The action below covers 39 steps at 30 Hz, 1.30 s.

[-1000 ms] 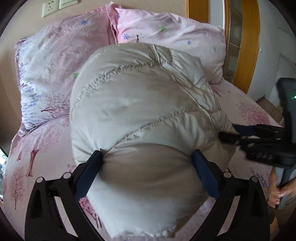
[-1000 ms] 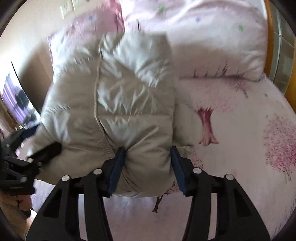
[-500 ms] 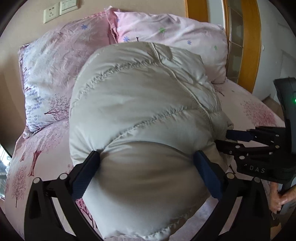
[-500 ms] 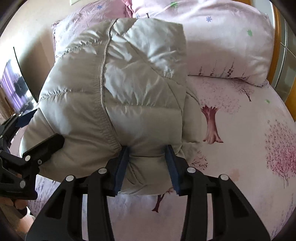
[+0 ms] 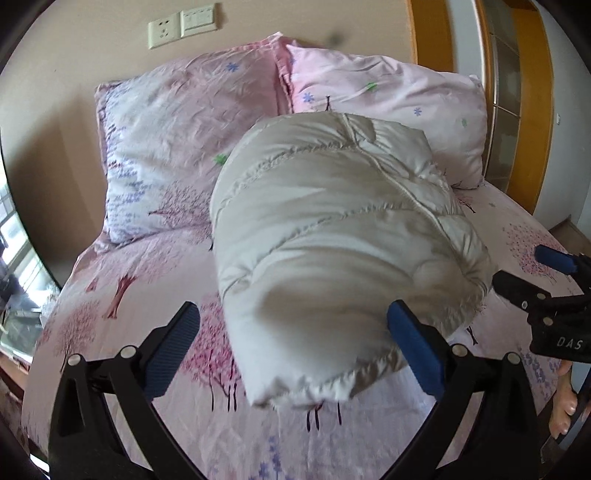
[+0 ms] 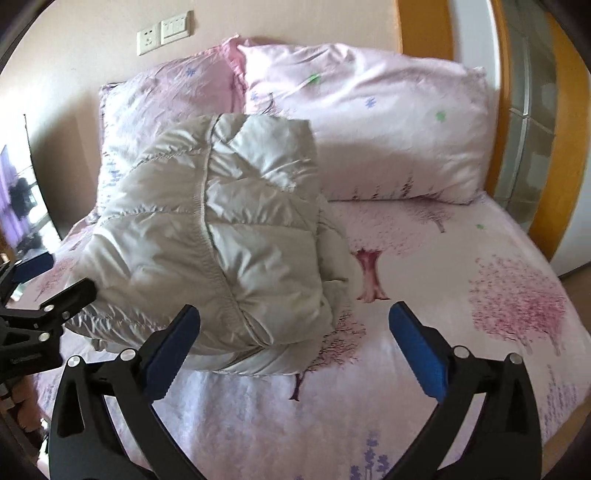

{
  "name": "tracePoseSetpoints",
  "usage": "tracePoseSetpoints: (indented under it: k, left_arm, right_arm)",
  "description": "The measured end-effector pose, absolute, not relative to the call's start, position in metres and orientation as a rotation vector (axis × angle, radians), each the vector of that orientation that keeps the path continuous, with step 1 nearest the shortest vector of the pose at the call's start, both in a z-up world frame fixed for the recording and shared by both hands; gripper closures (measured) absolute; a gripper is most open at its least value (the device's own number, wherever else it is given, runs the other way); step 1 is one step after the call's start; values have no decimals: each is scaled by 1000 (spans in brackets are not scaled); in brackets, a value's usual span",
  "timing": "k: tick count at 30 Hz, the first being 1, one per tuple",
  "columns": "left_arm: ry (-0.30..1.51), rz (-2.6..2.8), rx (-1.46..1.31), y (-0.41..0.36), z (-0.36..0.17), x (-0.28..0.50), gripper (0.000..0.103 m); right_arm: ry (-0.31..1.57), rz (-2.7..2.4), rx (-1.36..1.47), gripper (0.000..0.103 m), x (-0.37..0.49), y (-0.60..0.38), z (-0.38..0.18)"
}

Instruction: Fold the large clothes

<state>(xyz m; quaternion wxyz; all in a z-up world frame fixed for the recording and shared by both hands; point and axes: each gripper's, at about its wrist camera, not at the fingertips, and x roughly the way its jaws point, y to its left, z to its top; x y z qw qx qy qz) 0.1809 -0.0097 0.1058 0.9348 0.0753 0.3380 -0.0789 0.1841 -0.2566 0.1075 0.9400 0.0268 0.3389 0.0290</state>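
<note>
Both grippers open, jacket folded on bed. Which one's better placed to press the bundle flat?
Probably left. The left gripper frames the jacket's near end, one finger touching it. The right gripper sits off its corner, mostly over bare sheet.

The jacket [image 5: 332,236] is pale beige-grey, quilted in stitched bands, with a faint sheen on its lighter panels. The sheet [image 6: 461,295] is light pink, printed with pink-blossomed trees on darker maroon trunks and small lilac sprigs near the front edge. Two pillows carry the same pink ground — the left pillow [image 5: 177,147] adds lilac lettering-like marks and a tree, the right pillow [image 5: 399,99] scattered blue and green flowers. The left gripper [image 5: 291,347] and right gripper [image 6: 295,347] are black with blue ribbed pads. The wall [image 5: 92,44] is beige, its socket [image 5: 164,33] and switch [image 5: 197,20] cream-white — the frame [image 6: 424,29] is orange-brown wood.
</note>
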Motion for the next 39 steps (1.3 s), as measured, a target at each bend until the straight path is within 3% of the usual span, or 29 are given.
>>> tracePoseSetpoints:
  k: [20,39]
  left_arm:
    - [810,-37,109,24,93,133,2]
    - [935,10,184,-2,67,110,2]
  right_arm:
    - [737,99,104,1,161,-255,103]
    - [867,60,74,1,128,-234,78]
